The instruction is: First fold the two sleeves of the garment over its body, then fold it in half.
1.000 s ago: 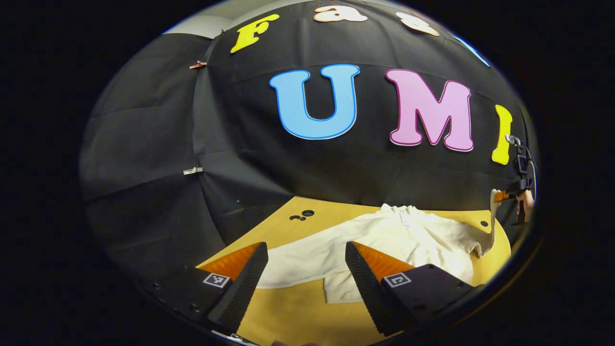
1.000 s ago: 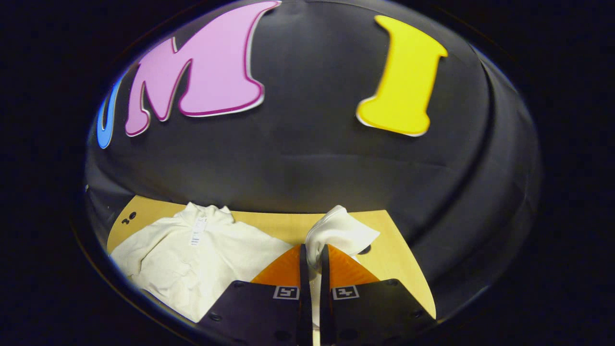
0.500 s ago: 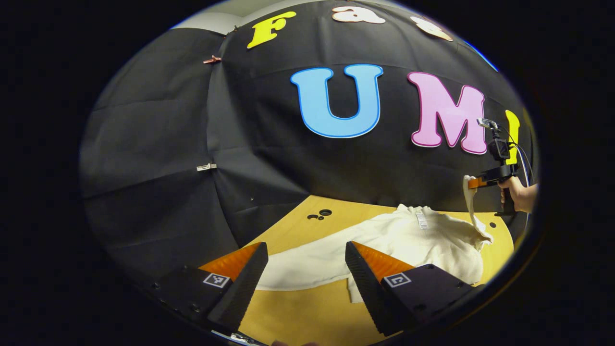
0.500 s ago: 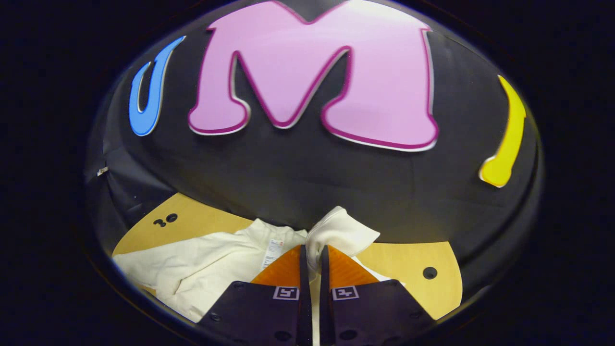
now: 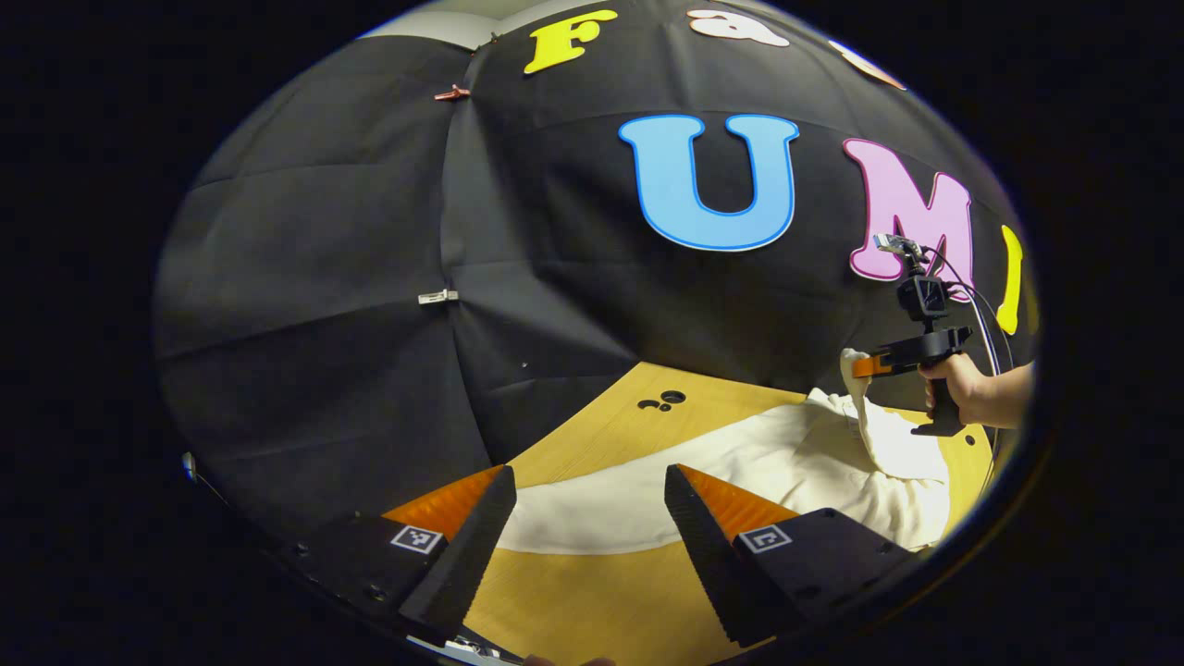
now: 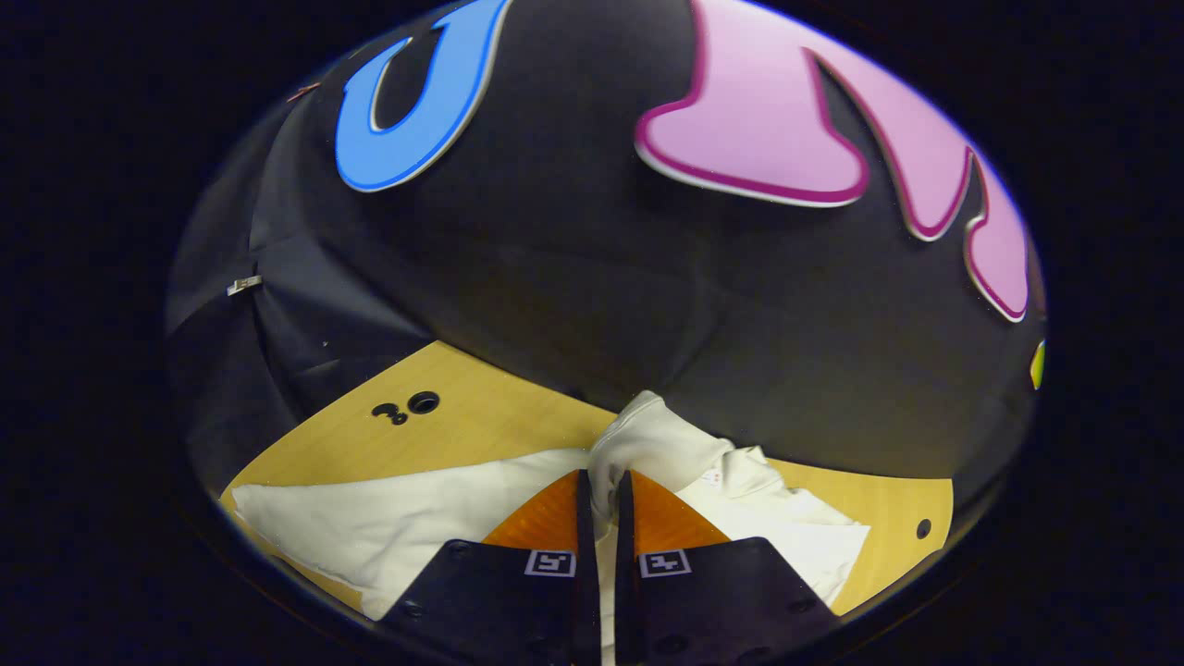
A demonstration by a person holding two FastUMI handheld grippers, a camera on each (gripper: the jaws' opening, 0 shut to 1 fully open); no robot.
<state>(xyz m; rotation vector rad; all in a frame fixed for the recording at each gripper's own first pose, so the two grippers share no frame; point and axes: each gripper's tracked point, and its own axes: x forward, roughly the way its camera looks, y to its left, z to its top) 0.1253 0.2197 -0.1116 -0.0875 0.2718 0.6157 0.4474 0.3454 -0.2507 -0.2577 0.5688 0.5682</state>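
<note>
Cream garment on a tan wooden table, black cloth behind

You see a plain cream-white garment [image 5: 740, 467] with no print, lying on a light tan wood-grain table [image 5: 592, 601] with small dark holes [image 6: 412, 405]; your gripper bodies carry black-and-white square markers [image 6: 550, 562], and the booth wall [image 5: 324, 305] is plain black.

No writing can be made out: the small tag [image 6: 710, 478] at the collar of the white garment [image 6: 407, 527] is too tiny to read, and so are the square markers [image 6: 549, 562] on the gripper near it
</note>
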